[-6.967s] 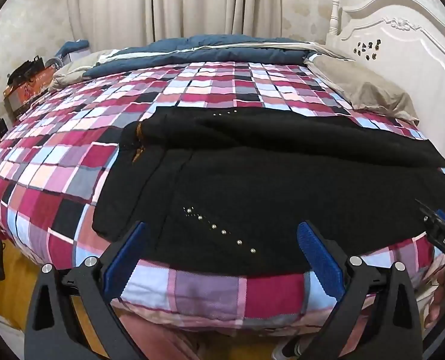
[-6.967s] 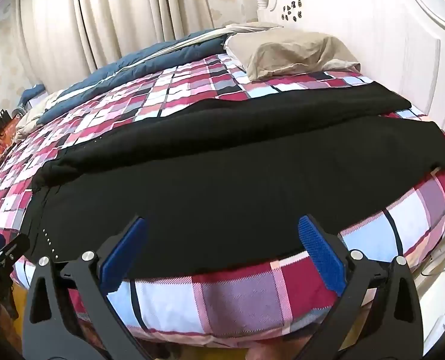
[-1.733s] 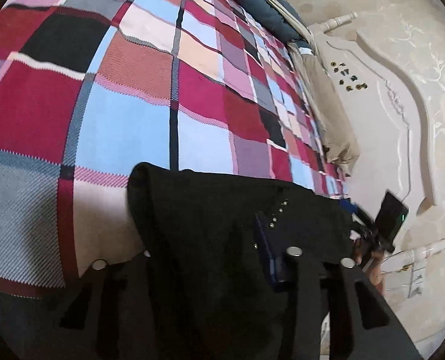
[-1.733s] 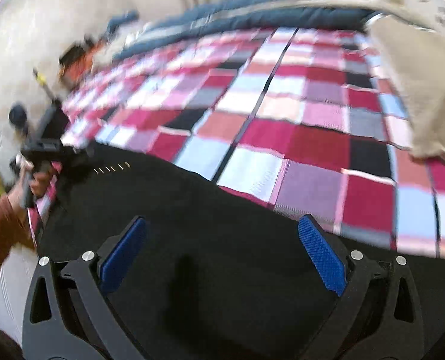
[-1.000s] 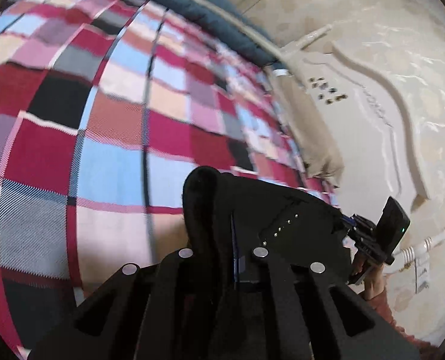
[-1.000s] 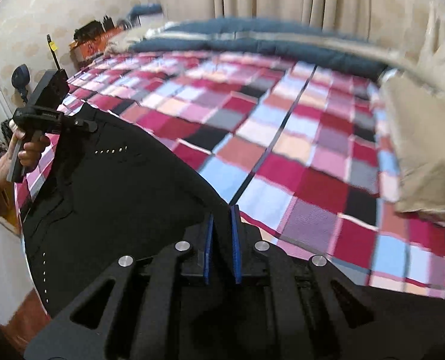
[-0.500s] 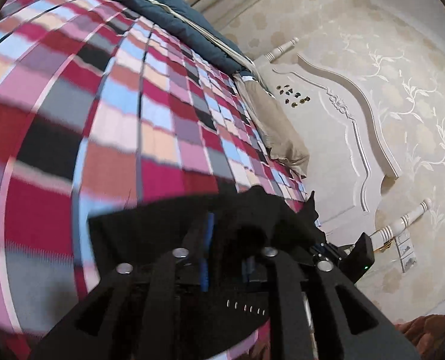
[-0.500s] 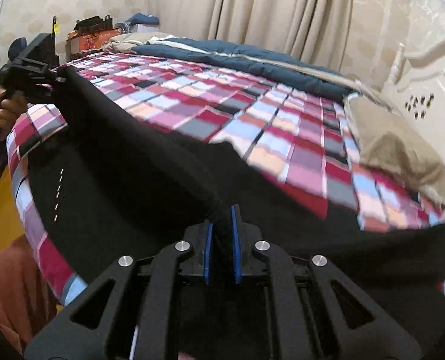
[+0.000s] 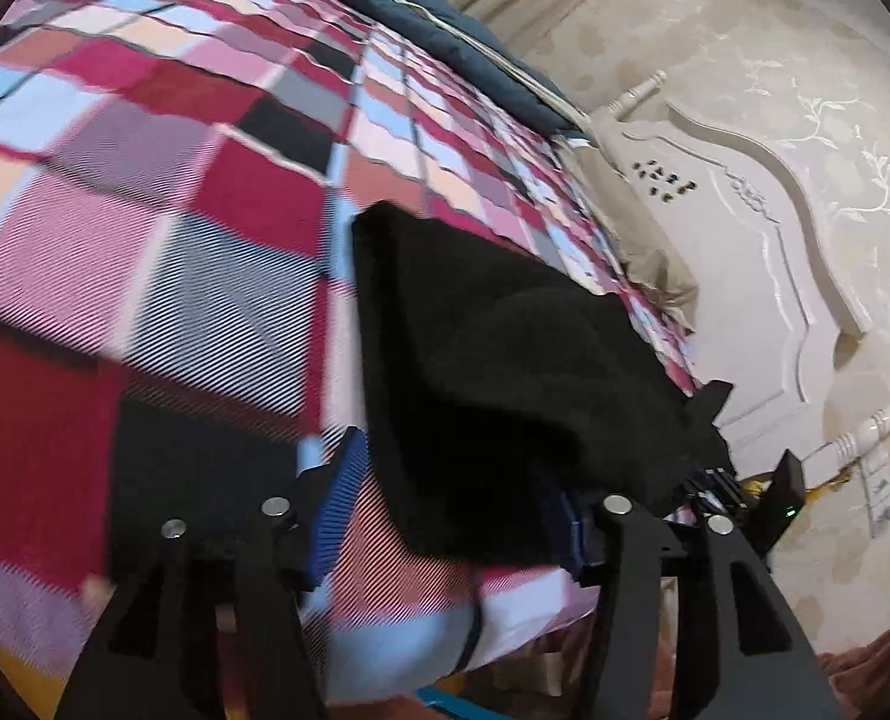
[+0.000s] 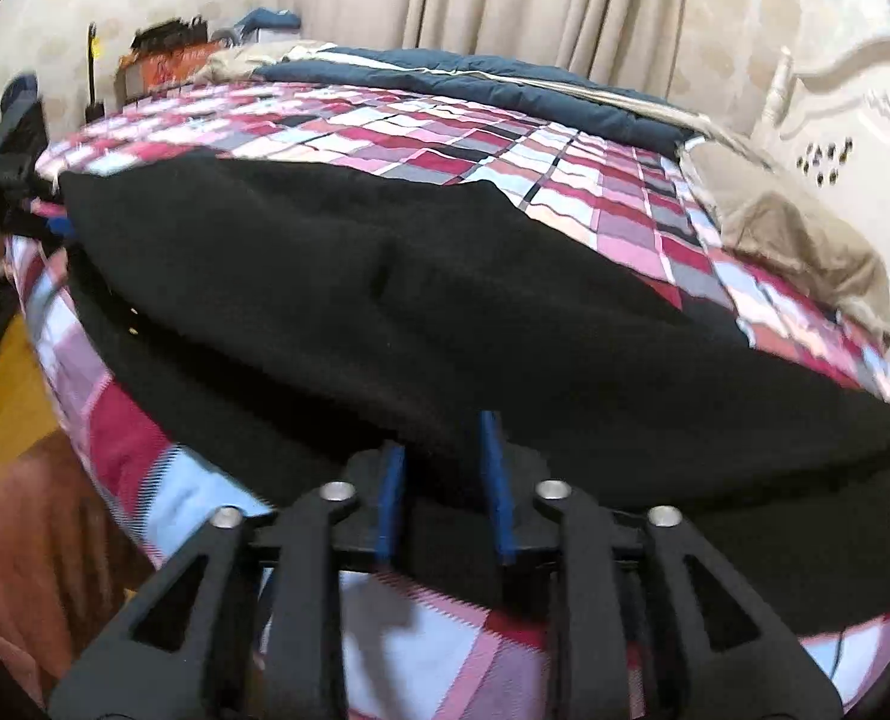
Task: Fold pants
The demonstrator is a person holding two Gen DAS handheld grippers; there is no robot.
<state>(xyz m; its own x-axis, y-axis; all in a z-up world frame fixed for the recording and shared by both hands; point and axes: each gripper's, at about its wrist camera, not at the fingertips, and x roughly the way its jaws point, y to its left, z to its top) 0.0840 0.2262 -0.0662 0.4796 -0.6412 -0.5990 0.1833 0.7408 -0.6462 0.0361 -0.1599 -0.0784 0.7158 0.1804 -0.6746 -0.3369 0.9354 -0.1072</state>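
The black pants [image 10: 385,300] lie folded lengthwise along the near edge of the checked bed; the upper layer sits over the lower one. They also show in the left wrist view [image 9: 505,372] as a dark doubled strip. My left gripper [image 9: 451,504] is open, its blue pads either side of the pants' end. My right gripper [image 10: 442,474] is partly open with the folded edge lying between its pads. The right gripper's body shows in the left wrist view [image 9: 763,504], and the left gripper in the right wrist view [image 10: 13,180].
The checked bedspread [image 10: 421,138] covers the bed. A beige pillow [image 10: 793,234] lies by the white headboard [image 9: 745,228]. A blue duvet [image 10: 475,84] is piled at the far side under the curtains. Clutter [image 10: 163,54] stands at the far left corner.
Both grippers carried the far edge of the pants over to the near edge, laid it down and opened. The pants now lie doubled.
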